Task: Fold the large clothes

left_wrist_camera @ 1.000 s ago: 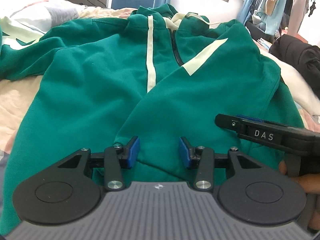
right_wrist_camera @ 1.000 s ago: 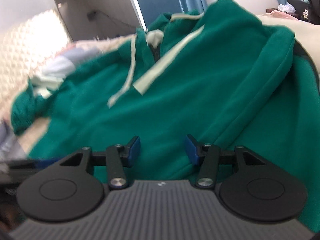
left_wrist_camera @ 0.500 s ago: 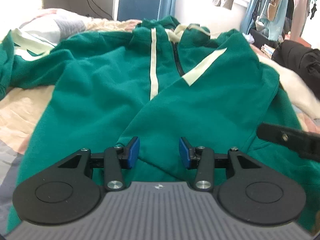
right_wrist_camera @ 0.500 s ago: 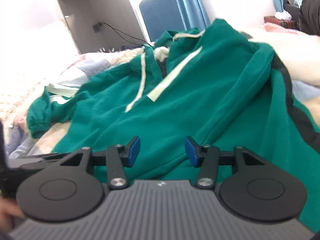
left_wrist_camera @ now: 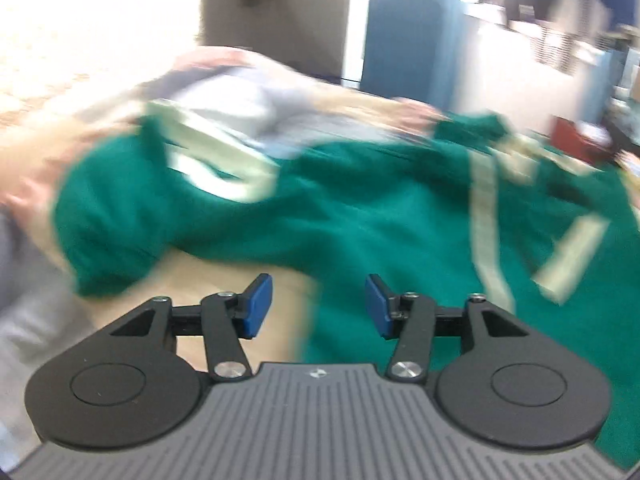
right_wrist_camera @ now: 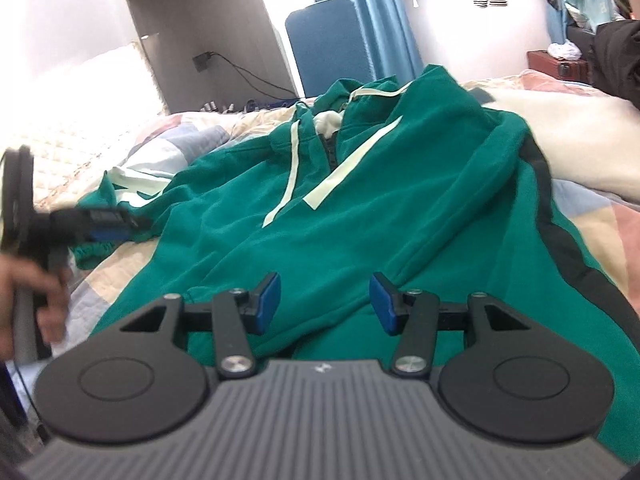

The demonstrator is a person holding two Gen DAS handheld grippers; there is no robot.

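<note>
Green zip hoodie (right_wrist_camera: pixel 360 200) lies spread front-up on the bed (right_wrist_camera: pixel 600 216), hood end far from the cameras, hem nearest the right hand-held gripper (right_wrist_camera: pixel 324 304). One sleeve is already laid across the chest, its pale stripe (right_wrist_camera: pixel 352 164) running diagonal. The other sleeve (right_wrist_camera: pixel 120 200) trails out to the side, cuff (left_wrist_camera: pixel 108 240) bunched on the quilt.

Left hand-held gripper (left_wrist_camera: pixel 316 306) is spread, jaws just been opening, nothing between them; its view is motion-blurred and faces that loose sleeve. In the right view it shows side-on at the left edge near the cuff. Right hand-held gripper is spread too, pads clear of the cloth, above the hem.

Handling, as a guess: thick fleece, soft and limp, fairly heavy for clothing, not fragile, not slippery. It will sag and drag if lifted by one point, and layers may shift against each other. Best holds look like the cuff or the sleeve just above it, pinching the ribbed band where the cloth is thick. For the body fold, take the hem corners, one per hand-held gripper. Avoid the drawstring (right_wrist_camera: pixel 292 168) and the zip (right_wrist_camera: pixel 330 152): a pinch there grabs little cloth.
</note>
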